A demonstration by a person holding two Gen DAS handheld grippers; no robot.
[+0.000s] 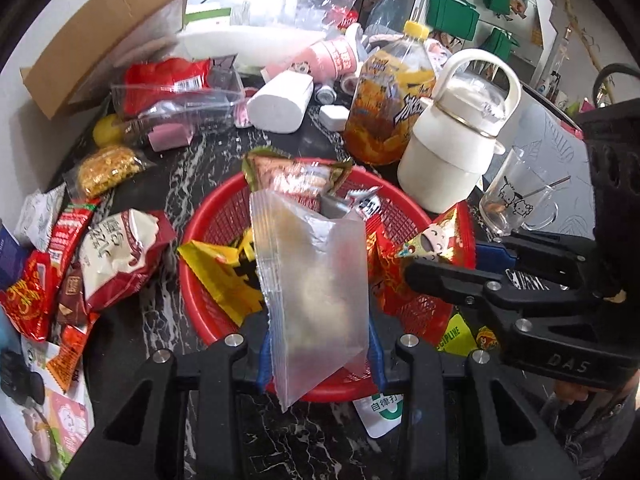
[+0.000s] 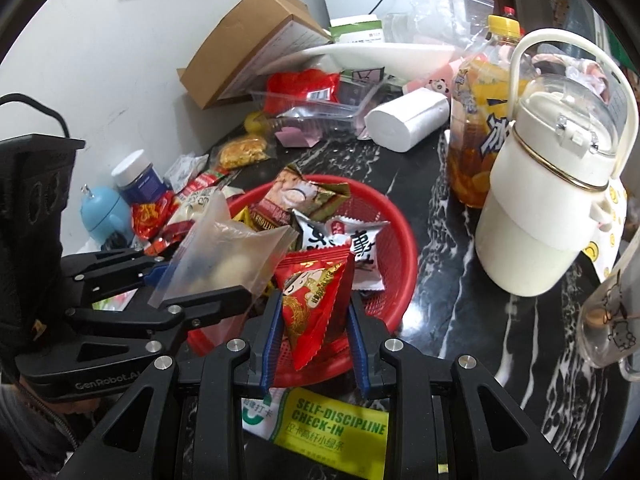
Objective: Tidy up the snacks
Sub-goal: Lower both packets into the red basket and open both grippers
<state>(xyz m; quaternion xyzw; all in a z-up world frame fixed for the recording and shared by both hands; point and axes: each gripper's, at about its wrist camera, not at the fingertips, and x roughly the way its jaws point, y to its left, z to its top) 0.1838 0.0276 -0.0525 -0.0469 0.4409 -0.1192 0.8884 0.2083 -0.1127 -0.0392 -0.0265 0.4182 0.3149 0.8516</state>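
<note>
A red mesh basket (image 1: 224, 216) (image 2: 396, 248) sits on the dark marble table and holds several snack packets. My left gripper (image 1: 320, 354) is shut on a frosted clear snack bag (image 1: 316, 284) and holds it over the basket's near side; the bag also shows in the right wrist view (image 2: 228, 256). My right gripper (image 2: 314, 340) is shut on a red and gold snack packet (image 2: 310, 308), held over the basket's near rim; it shows in the left wrist view (image 1: 400, 264). More loose snacks (image 1: 116, 256) lie left of the basket.
A white kettle-shaped bottle (image 1: 452, 148) (image 2: 548, 216), an orange drink bottle (image 1: 388, 100), a glass mug (image 1: 516, 196), a tissue roll (image 1: 280, 104), a cardboard box (image 1: 100, 36) and clear bags crowd the back. A yellow-green card (image 2: 332, 428) lies by the near edge.
</note>
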